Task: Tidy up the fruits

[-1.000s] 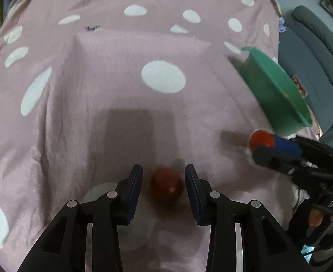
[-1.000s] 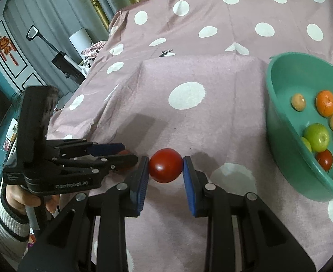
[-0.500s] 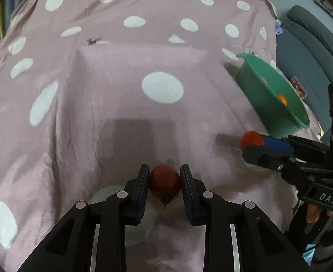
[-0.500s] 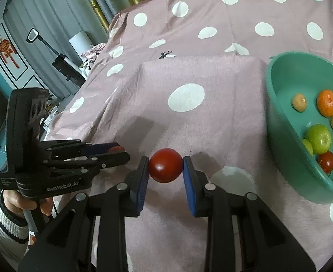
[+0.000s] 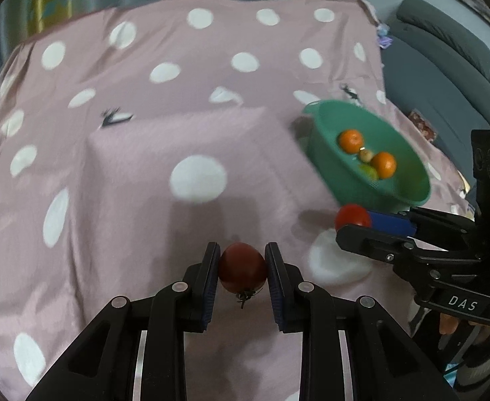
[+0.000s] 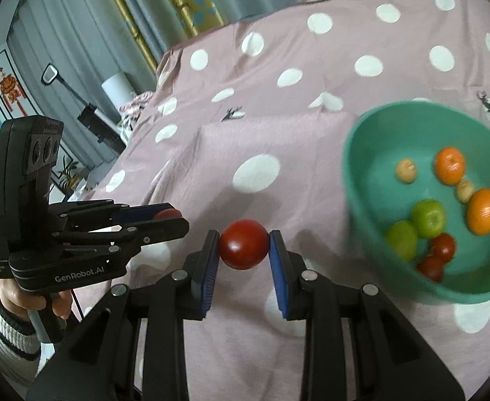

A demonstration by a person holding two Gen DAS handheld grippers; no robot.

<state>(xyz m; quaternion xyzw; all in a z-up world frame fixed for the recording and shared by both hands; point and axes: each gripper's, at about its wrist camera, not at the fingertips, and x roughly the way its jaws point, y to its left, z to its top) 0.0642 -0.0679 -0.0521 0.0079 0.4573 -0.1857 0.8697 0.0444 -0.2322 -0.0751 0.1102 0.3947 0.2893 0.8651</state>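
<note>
— Left gripper [image 5: 242, 269]?
— Clamped on a dark red tomato [image 5: 242, 271], blue pads pressed against both sides, green stalk dangling underneath. A second ago spread wide around that tomato as it lay on the dotted pink cloth [image 5: 138, 180]; now pinched tight and lifted clear of the cloth, left of the green bowl [image 5: 422, 197] and nearer the camera.

— Right gripper [image 6: 243, 250]?
— Pinching a second, glossier red tomato [image 6: 243, 249] between its blue pads, same grip as a second ago. Held above the cloth, just left of the bowl's rim. Carried closer to the bowl than before: more of the bowl's inside on show in both views.

— Inside the bowl?
— Seen from the right wrist: two oranges [image 6: 450, 165], two green fruits [image 6: 429, 218], two small red tomatoes [image 6: 443, 246] and two small tan fruits [image 6: 406, 170], all resting on the bottom. Unchanged from a second ago, though blurred.

— Anything else near the bowl?
— Far to its left, a hand [image 6: 31, 300] in a striped cuff gripping the left tool's handle. Bowl itself sitting on the cloth, on the right edge of the raised flat part.
</note>
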